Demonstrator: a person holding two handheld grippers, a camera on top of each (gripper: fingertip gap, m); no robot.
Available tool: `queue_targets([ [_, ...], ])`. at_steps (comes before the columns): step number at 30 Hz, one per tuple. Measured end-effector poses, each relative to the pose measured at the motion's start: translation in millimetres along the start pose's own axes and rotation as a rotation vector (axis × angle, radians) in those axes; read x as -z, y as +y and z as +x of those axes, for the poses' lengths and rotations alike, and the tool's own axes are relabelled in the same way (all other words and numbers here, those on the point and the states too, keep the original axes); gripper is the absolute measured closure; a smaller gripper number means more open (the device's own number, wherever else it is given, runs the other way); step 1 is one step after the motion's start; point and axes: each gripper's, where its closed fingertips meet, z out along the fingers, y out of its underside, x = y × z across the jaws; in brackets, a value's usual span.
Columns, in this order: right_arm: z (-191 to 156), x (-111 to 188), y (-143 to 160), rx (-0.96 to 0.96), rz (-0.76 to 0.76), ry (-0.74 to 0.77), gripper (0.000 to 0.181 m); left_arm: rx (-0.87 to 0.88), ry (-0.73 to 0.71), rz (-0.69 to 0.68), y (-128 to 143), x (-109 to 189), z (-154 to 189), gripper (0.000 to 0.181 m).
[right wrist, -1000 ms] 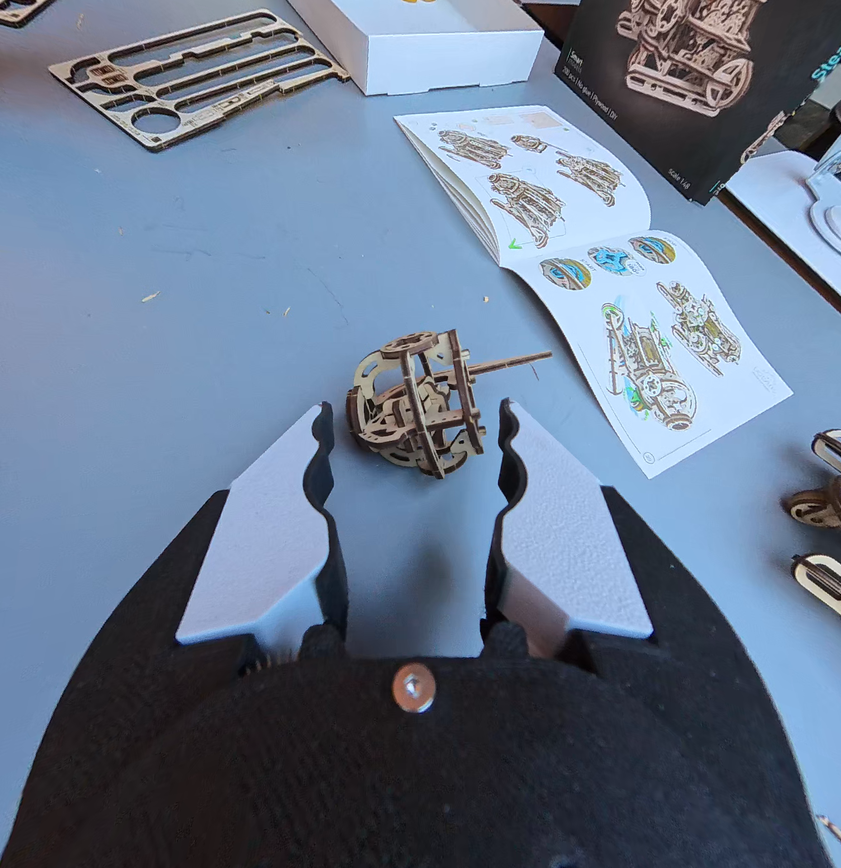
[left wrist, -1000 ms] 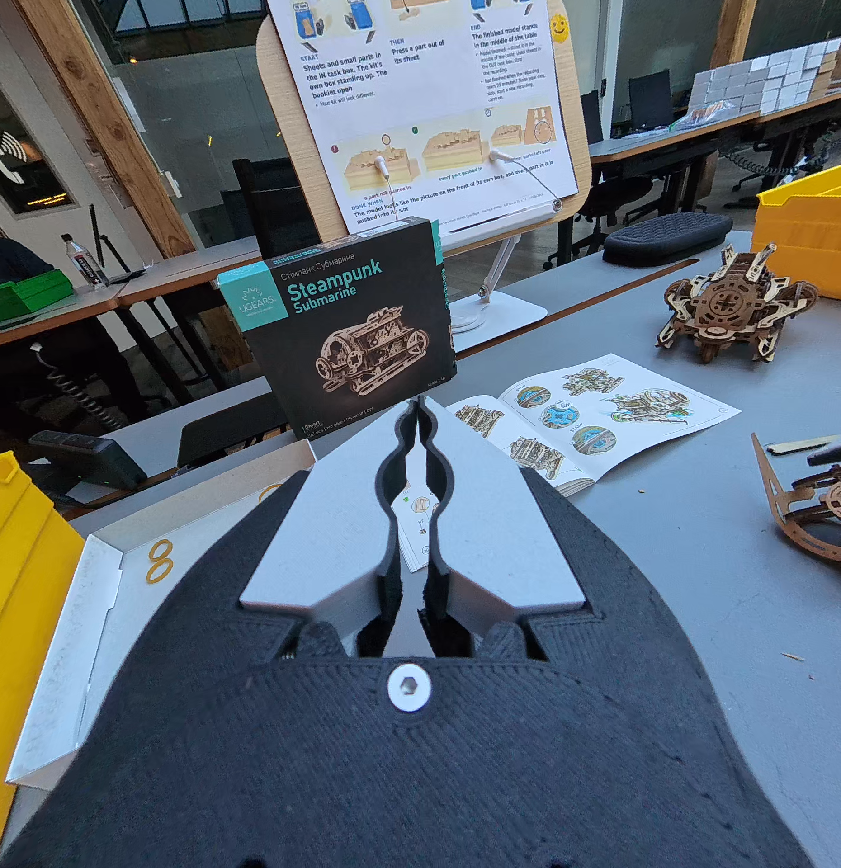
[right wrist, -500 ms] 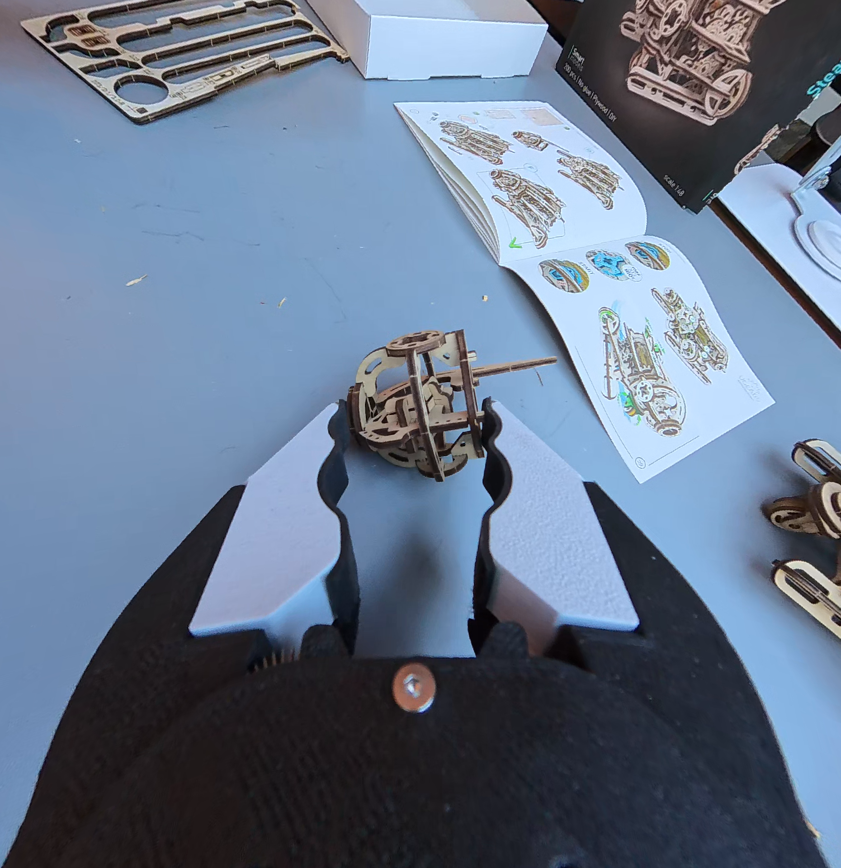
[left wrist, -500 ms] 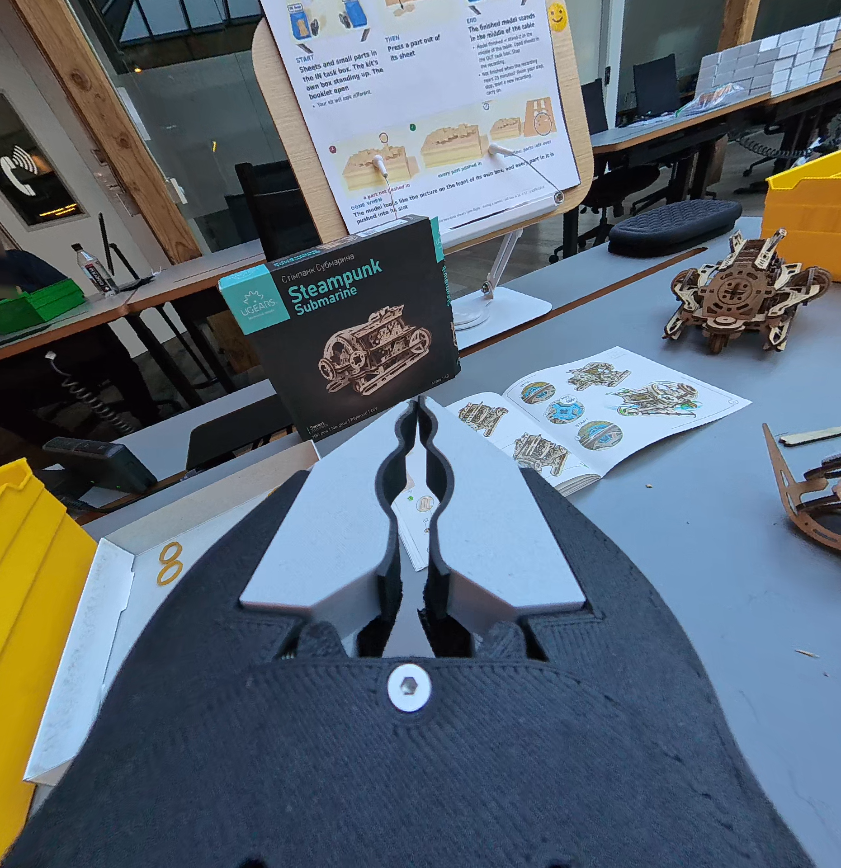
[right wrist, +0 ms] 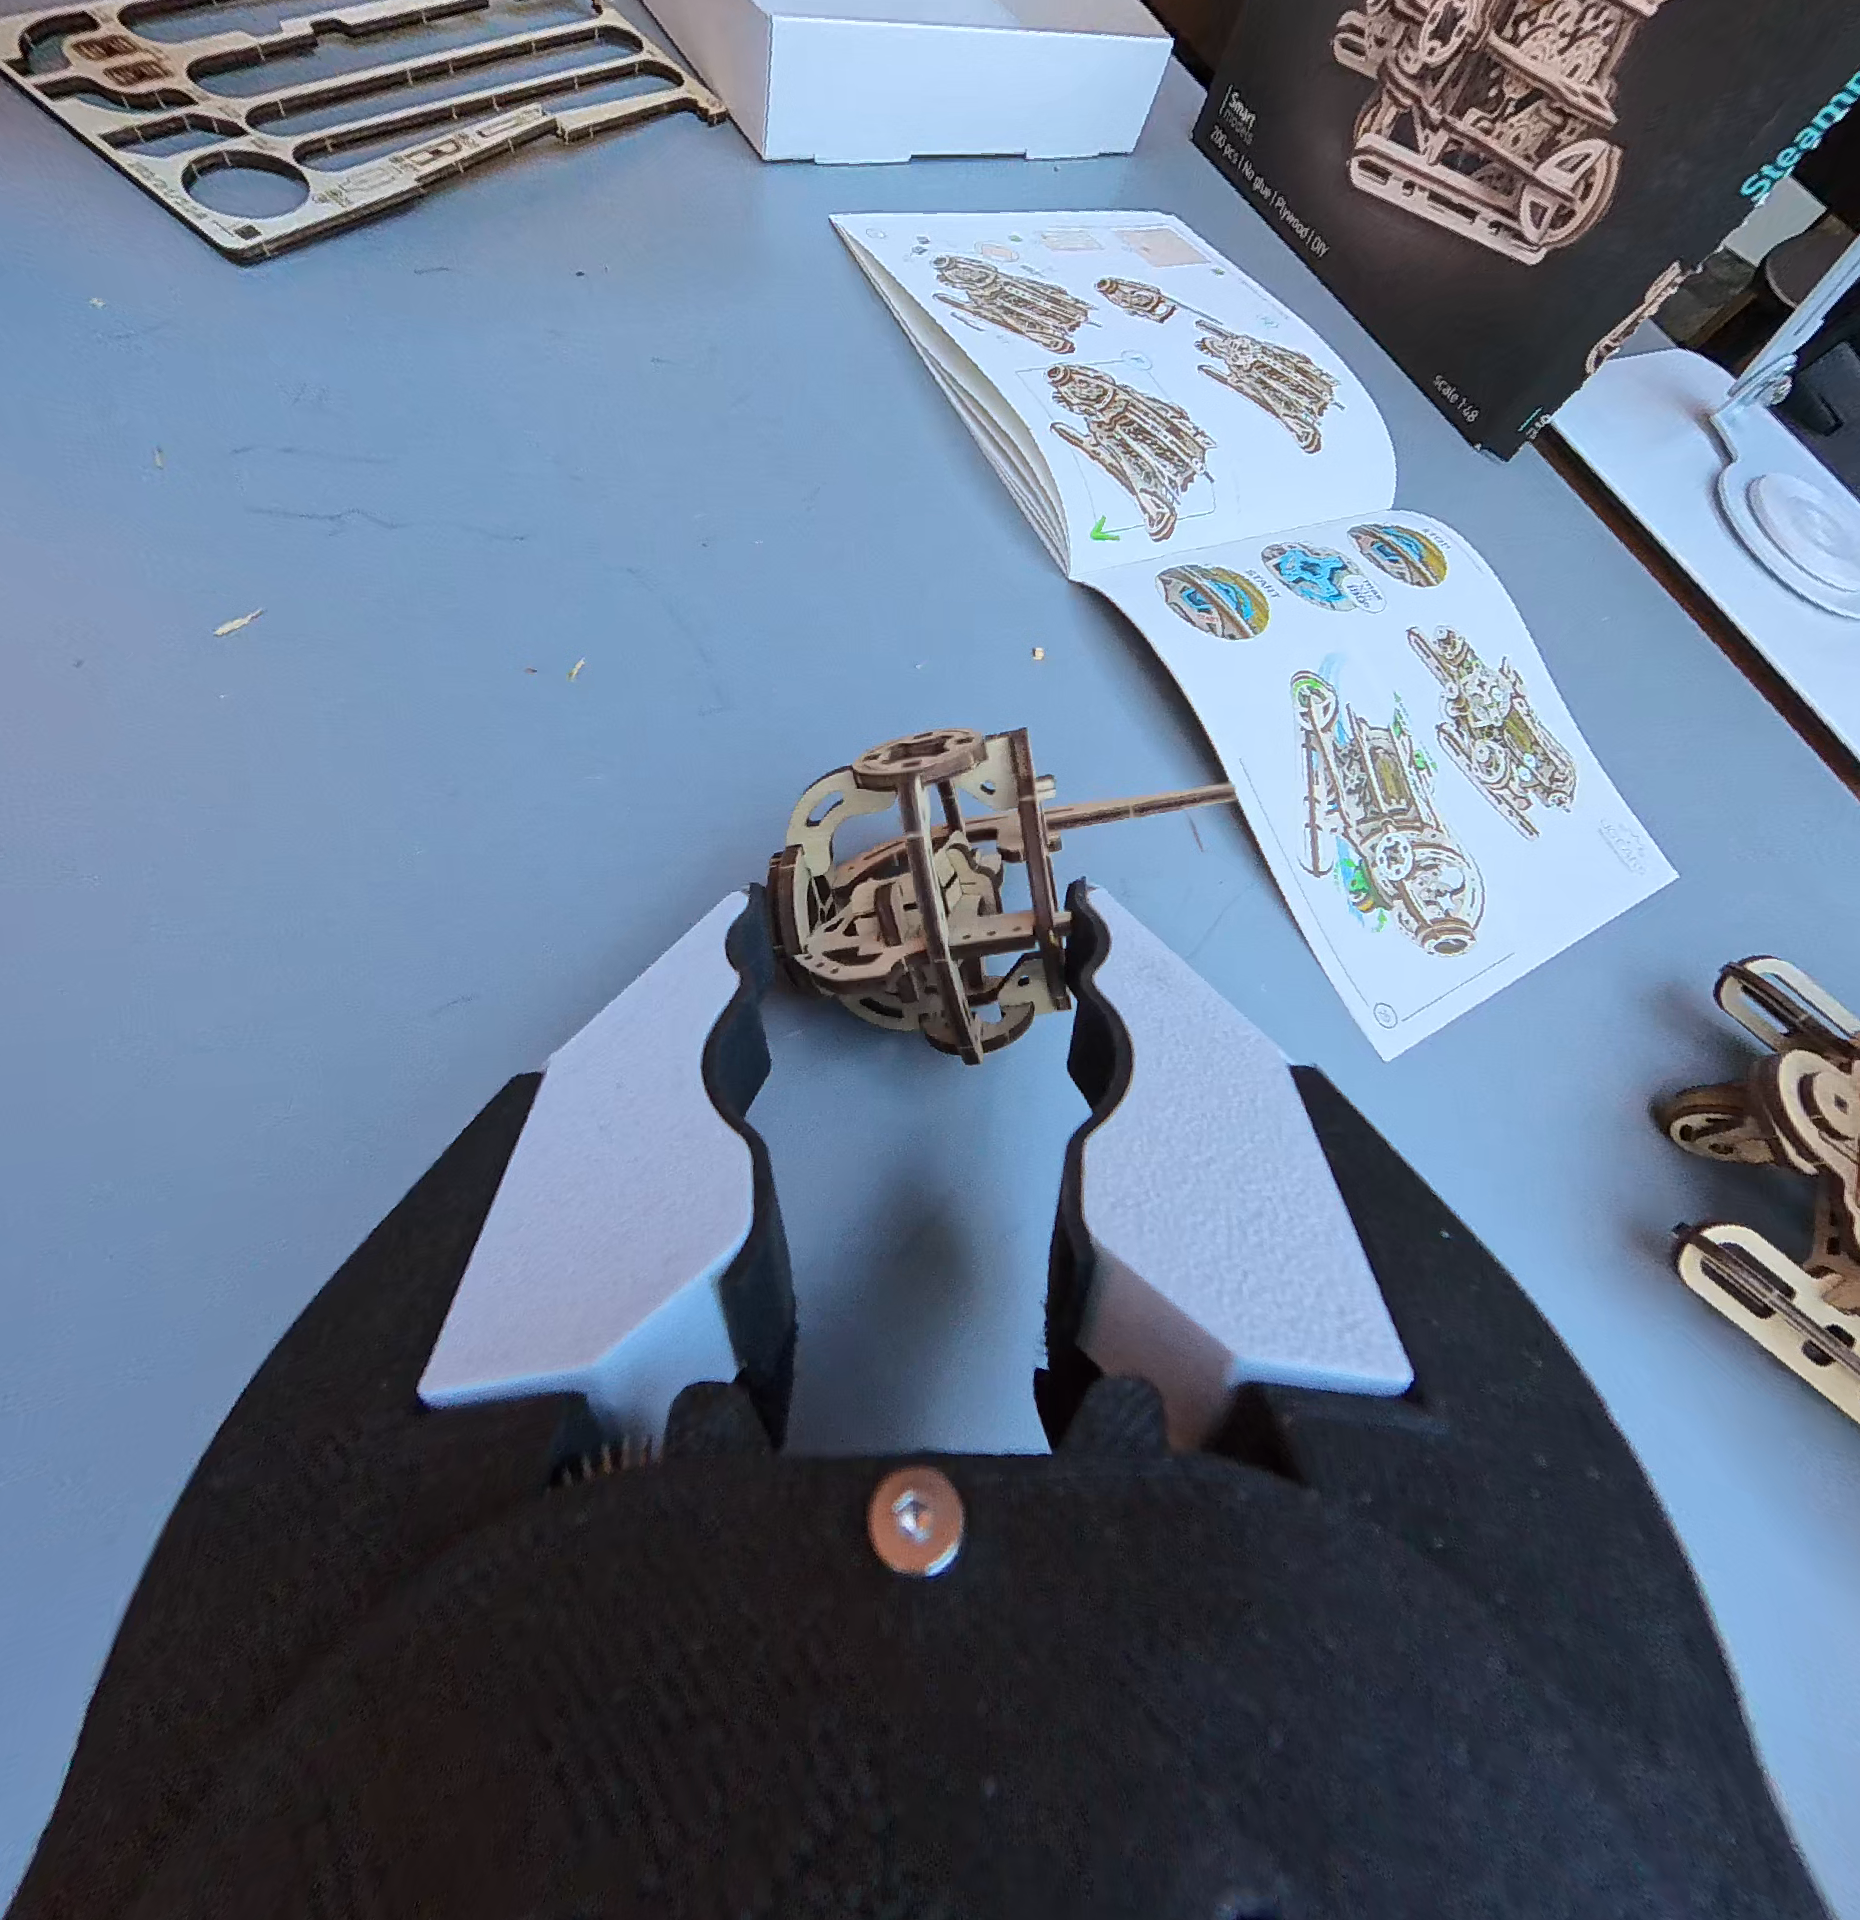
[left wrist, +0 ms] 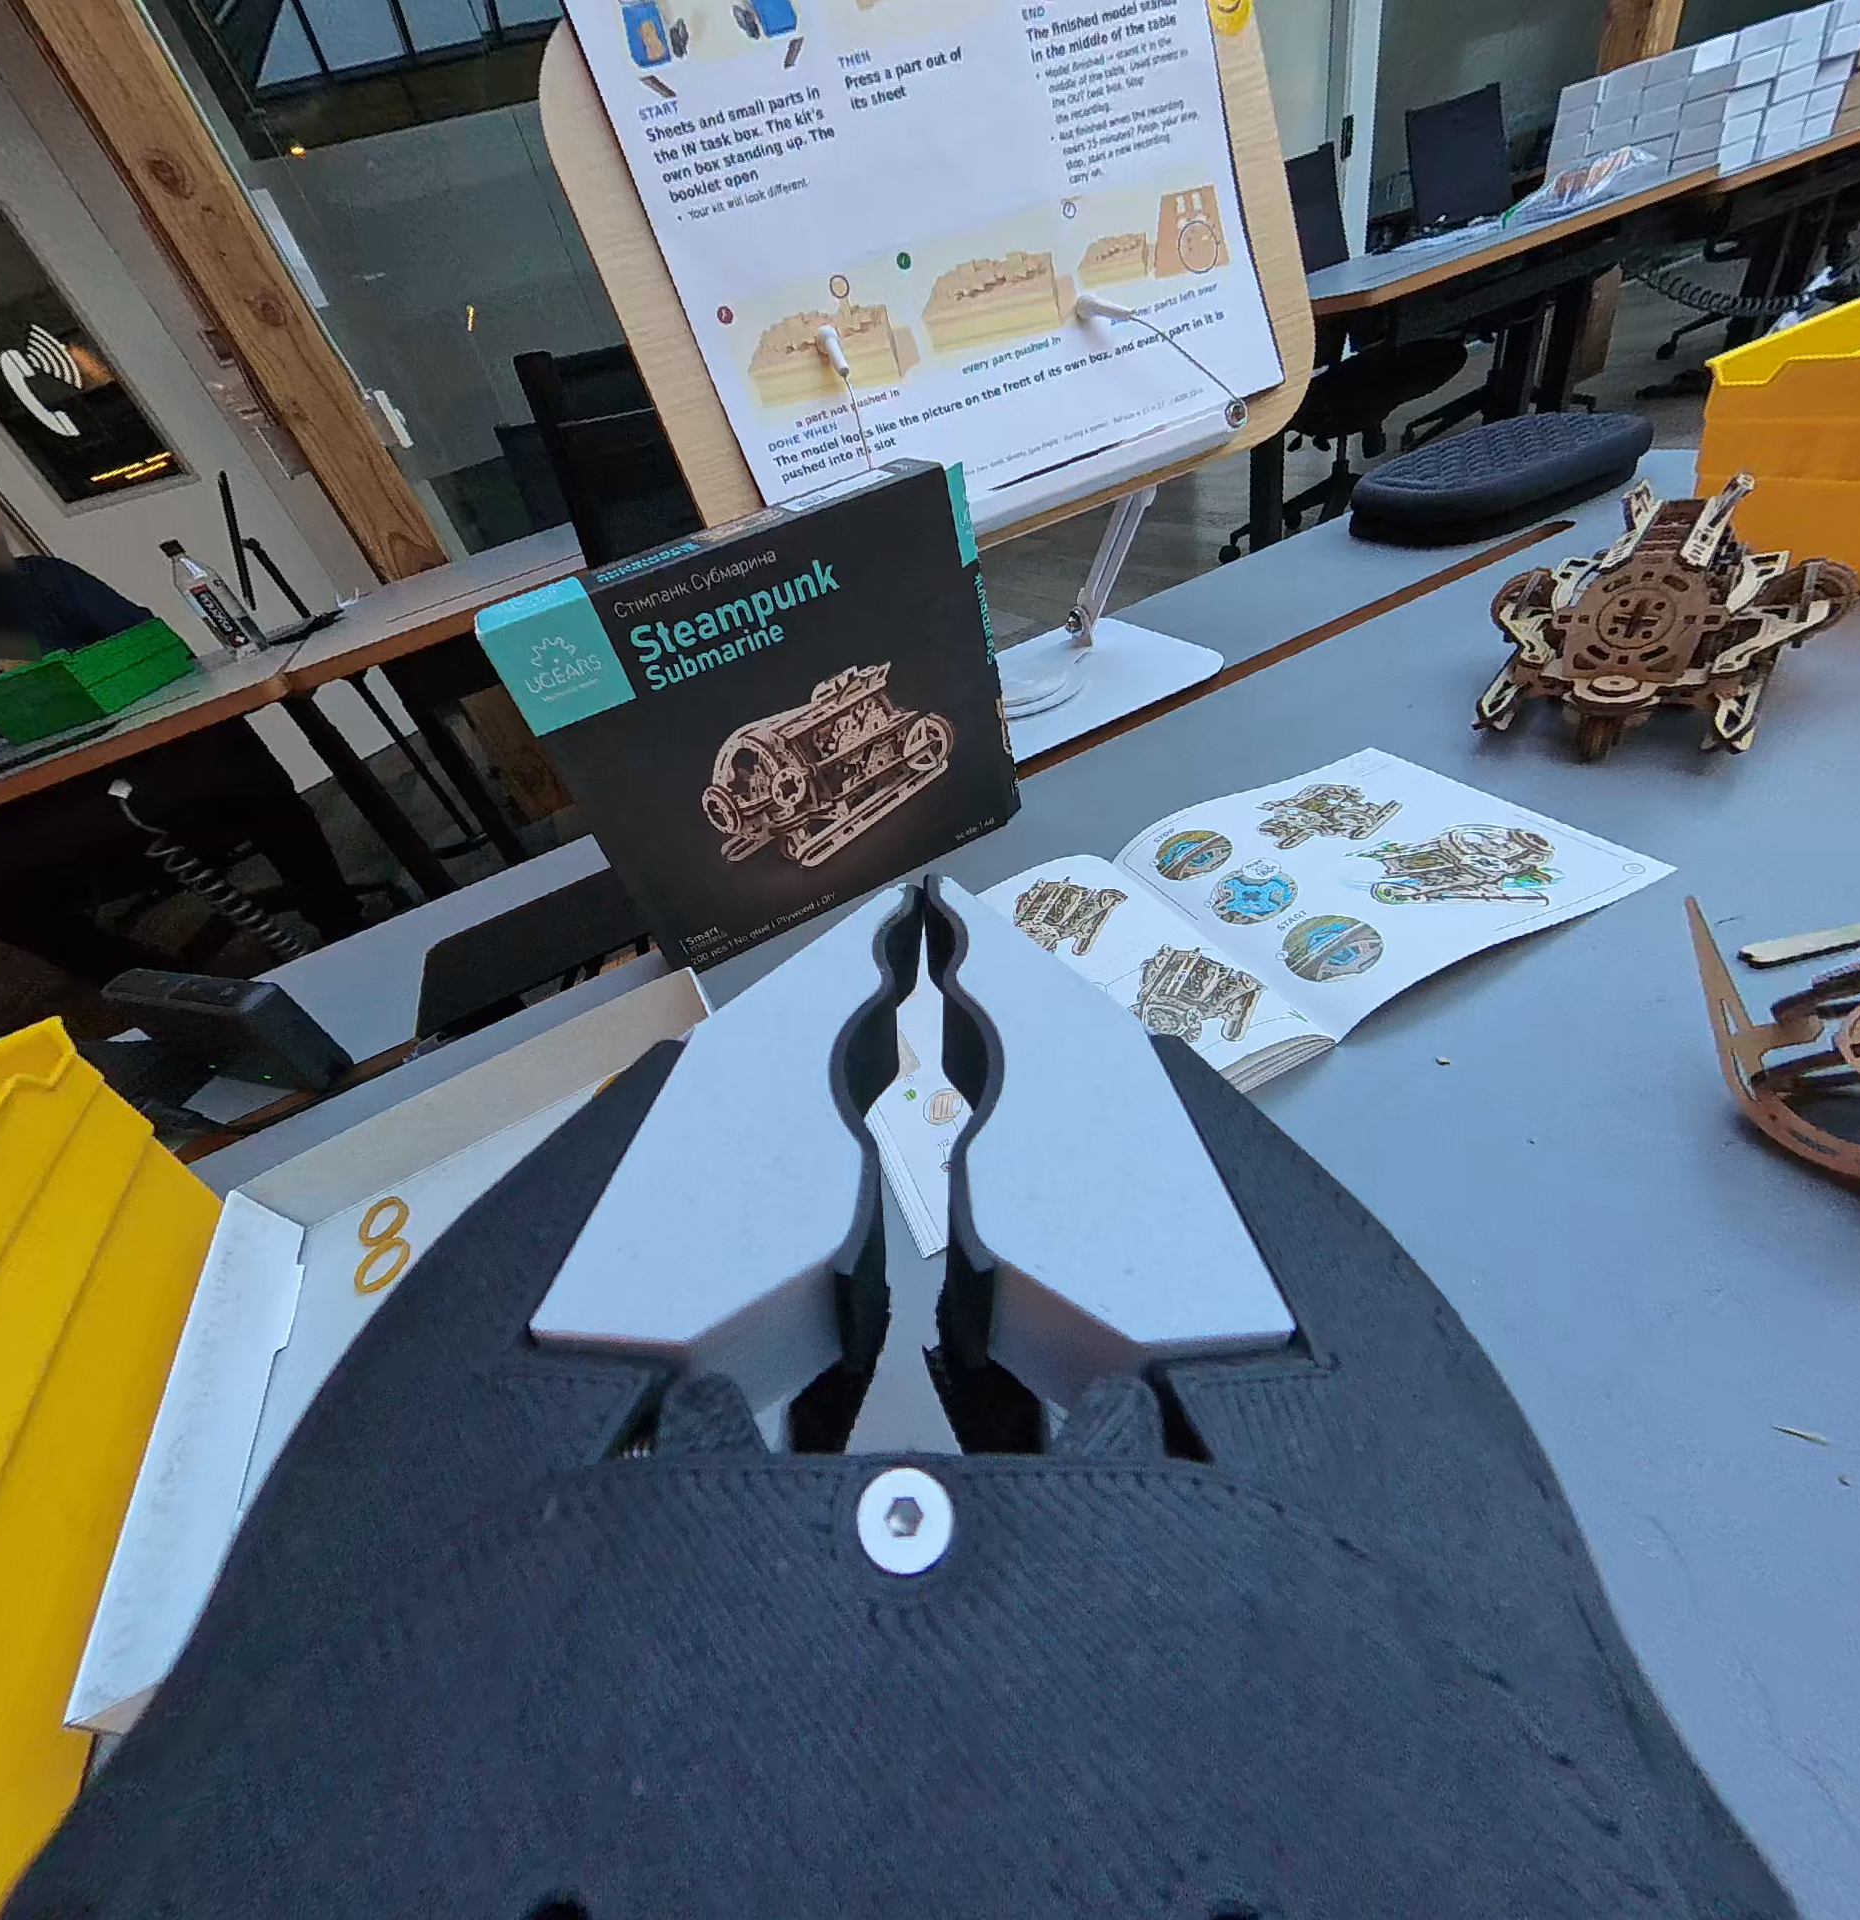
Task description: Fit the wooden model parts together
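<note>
A small wooden sub-assembly (right wrist: pixel 905 904), a round cage of gears with a thin stick (right wrist: pixel 1144 805) poking out to the right, sits between the fingertips of my right gripper (right wrist: pixel 915 920), which is shut on it just above the grey table (right wrist: pixel 386 727). My left gripper (left wrist: pixel 924 899) is shut and empty, held above the table in front of the black kit box (left wrist: pixel 770 707). Another wooden piece with skids (right wrist: pixel 1799 1143) lies at the right edge of the right wrist view. A curved wooden frame part (left wrist: pixel 1799 1060) shows at the right of the left wrist view.
An open instruction booklet (right wrist: pixel 1269 582) lies beyond the sub-assembly. A punched-out wooden sheet (right wrist: pixel 313 114) and a white box (right wrist: pixel 936 83) lie at the far left. A finished wooden model (left wrist: pixel 1653 634), yellow bins (left wrist: pixel 64 1299) and an open white tray box (left wrist: pixel 271 1299) flank the table. There is about 25 cm between the tips of the two grippers.
My right gripper moved forward and closed from wide open onto the wooden sub-assembly. My left gripper stayed shut and drifted slightly.
</note>
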Motion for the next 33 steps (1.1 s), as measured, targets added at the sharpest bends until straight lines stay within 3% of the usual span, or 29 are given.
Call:
queue_targets([
  [20,6,0,3,-0.001,0.003,-0.02,0.126,-0.015,-0.018,0.005,-3,2,-4,0.181],
  [27,6,1,6,0.016,-0.012,-0.011,0.125,-0.039,-0.124,0.062,-19,17,-32,0.181],
  [33,6,2,4,0.016,-0.001,-0.005,0.123,0.101,-0.135,0.114,-25,25,-49,0.181],
])
